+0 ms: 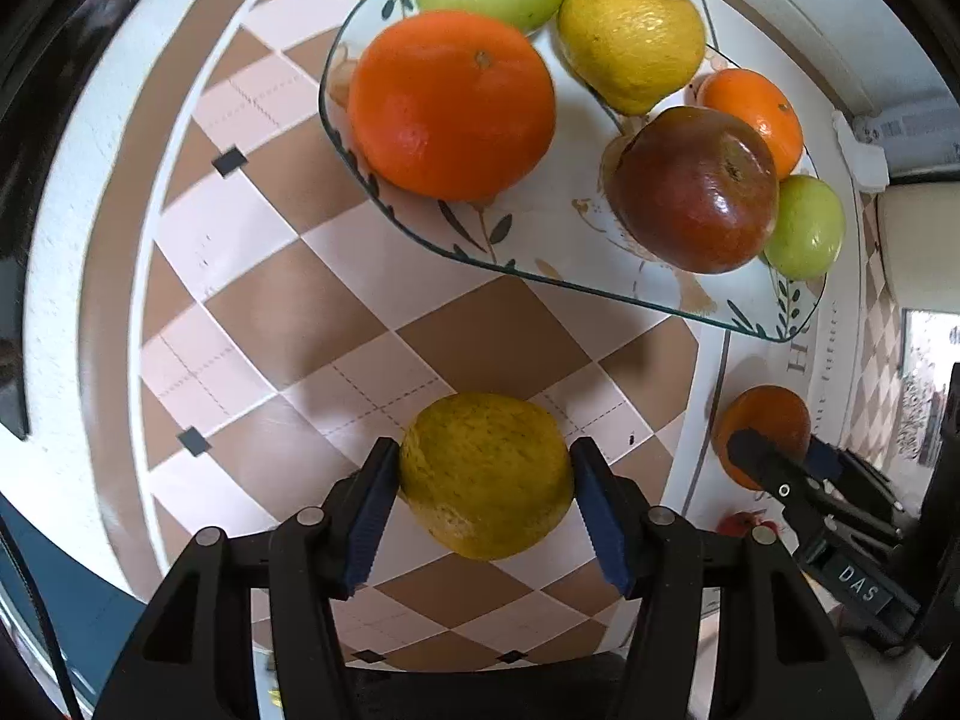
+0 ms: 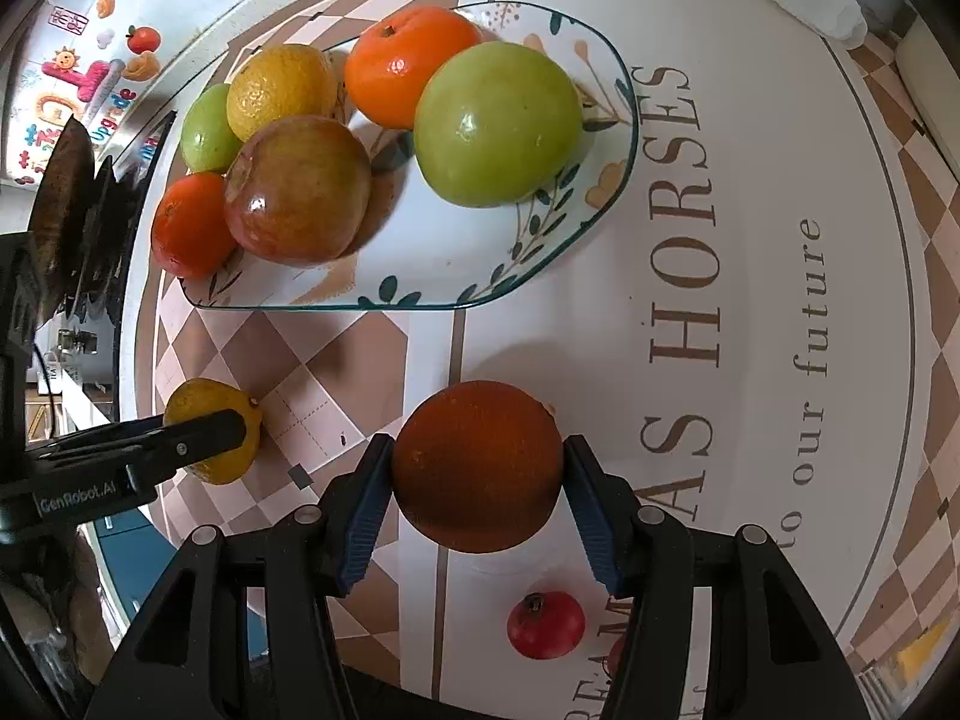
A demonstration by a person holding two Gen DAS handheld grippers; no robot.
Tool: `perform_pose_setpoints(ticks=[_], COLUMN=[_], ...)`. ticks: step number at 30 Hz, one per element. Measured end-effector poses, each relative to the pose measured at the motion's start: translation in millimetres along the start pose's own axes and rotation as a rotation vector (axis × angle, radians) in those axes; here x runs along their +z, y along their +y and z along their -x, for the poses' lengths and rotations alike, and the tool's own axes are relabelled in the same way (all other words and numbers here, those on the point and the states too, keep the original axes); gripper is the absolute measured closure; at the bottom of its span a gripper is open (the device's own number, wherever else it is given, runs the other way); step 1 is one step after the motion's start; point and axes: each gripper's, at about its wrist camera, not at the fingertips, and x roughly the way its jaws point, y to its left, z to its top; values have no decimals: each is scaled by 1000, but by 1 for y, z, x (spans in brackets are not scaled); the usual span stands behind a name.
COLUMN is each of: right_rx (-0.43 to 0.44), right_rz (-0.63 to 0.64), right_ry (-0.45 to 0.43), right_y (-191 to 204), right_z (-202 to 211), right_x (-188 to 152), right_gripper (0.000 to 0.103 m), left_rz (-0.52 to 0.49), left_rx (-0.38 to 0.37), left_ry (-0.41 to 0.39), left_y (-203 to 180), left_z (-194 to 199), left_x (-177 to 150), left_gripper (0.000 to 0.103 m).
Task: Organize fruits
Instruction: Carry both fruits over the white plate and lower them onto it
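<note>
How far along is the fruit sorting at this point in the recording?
Done: six fruits already sit on the glass plate. In hand: the left hand-held gripper clamps a yellow citrus, and the right hand-held gripper clamps a dark orange, both near the tablecloth. Left: both of these, plus a small red fruit on the cloth.

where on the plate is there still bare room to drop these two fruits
Bare room is the plate's near strip, between the red-green apple, the big green apple and the rim. The far side is crowded with the oranges and lemon. The left gripper and right gripper each clamp a fruit.
</note>
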Motion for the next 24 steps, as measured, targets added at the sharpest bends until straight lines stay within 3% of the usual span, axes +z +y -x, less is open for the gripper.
perform_pose_setpoints(ticks=[6,14,19,24], right_rx=[7,-5,31,71], right_rz=[-6,39,29,17], right_ry=[12,-5,-26,-70], right_y=[-2,4,5,5], right_z=[-3,-4,3,22], right_x=[2,-1,0,7], right_gripper=[43,44,44,44], left_rz=[7,-48,-29,-42], left_rx=[-7,51,-23,-82], left_ry=[11,-12,-38,-103], left_y=[12,-26,-52,-62], left_z=[-3,-1,18,59], left_x=[-3,-2,-5,18], left_gripper=[47,48,48,48])
